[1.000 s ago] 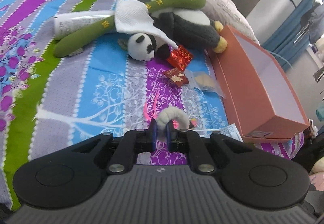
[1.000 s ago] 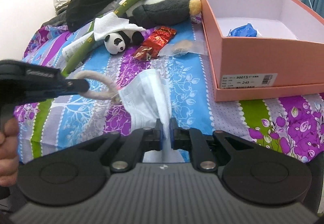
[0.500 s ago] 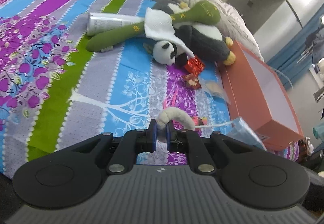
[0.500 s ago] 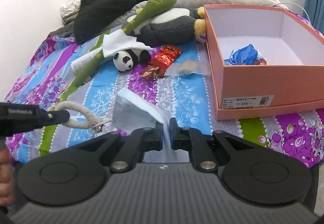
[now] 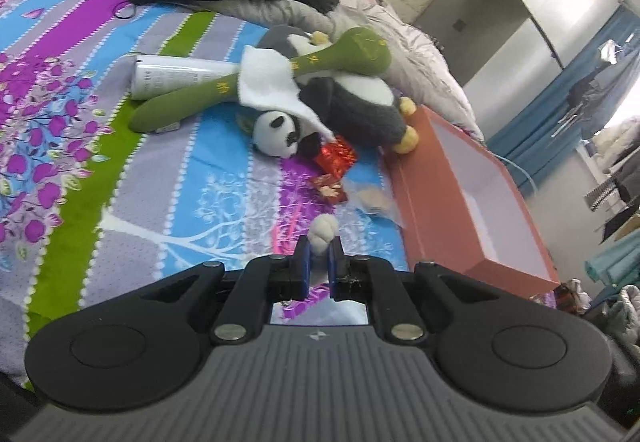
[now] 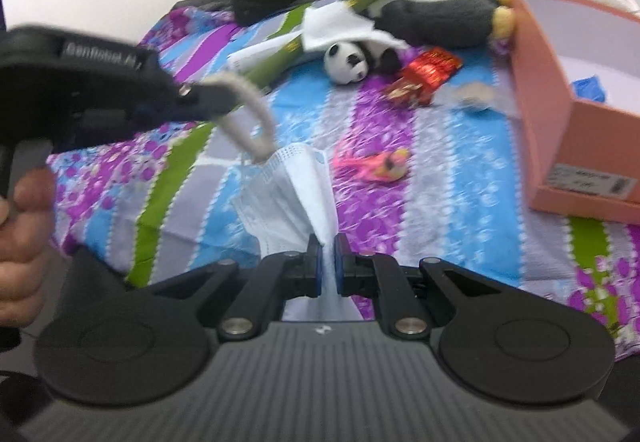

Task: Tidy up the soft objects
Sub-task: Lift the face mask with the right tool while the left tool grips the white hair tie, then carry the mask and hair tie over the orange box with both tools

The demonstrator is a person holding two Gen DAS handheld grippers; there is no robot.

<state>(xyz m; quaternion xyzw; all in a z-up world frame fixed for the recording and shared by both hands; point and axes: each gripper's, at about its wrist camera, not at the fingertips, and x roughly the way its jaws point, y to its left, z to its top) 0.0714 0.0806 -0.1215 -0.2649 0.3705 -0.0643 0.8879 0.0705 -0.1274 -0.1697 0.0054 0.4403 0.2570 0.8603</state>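
The bedsheet [image 5: 168,202] is striped in blue, purple, grey and green, with white tree and purple flower prints. The box [image 5: 436,218] is salmon outside, white inside. The panda [image 5: 276,132] is black and white. The long plush [image 5: 224,90] is green with yellow marks. The mask [image 6: 296,194] is pale blue-white, its loop [image 6: 256,110] cream. The packets [image 6: 428,76] are shiny red.

Both wrist views look down along their fingers, low over the bed [image 5: 120,146]; both show the panda [image 5: 276,133].
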